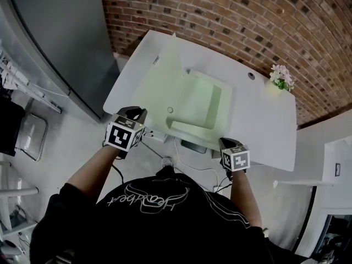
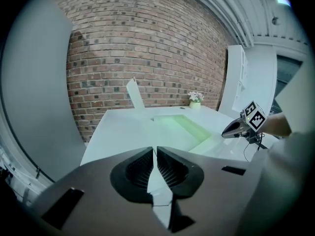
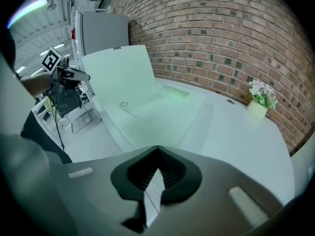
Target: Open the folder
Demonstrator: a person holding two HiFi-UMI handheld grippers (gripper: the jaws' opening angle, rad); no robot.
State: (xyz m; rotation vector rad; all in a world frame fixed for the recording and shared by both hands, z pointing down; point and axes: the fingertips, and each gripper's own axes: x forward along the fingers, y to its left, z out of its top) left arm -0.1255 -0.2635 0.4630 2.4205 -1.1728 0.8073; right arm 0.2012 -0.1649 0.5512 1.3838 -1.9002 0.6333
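Grippers sit at the near edge of the bench, one in each of the person's hands. The left gripper (image 1: 135,113) has its jaws drawn together to a hairline slit with nothing between them; it is angled down, just beside the near left corner of the folder (image 1: 192,100). The right gripper (image 1: 228,143) is closed too, its tips meeting on nothing, and it hangs off the front edge of the bench, apart from the folder's near right side.

The pale green folder lies already open on the white bench (image 1: 258,114). Its cover (image 1: 165,76) stands tilted up along the left, and the inner pocket lies flat to the right. A small snap ring (image 1: 170,110) shows on the cover's inner face.

Farther out, a little pot of pale flowers (image 1: 280,78) stands near the far right corner, well clear of the folder. A brick wall (image 1: 220,15) runs behind the bench, a tall grey cabinet (image 1: 60,37) stands to its left, and a white cable (image 1: 192,164) trails below the front edge
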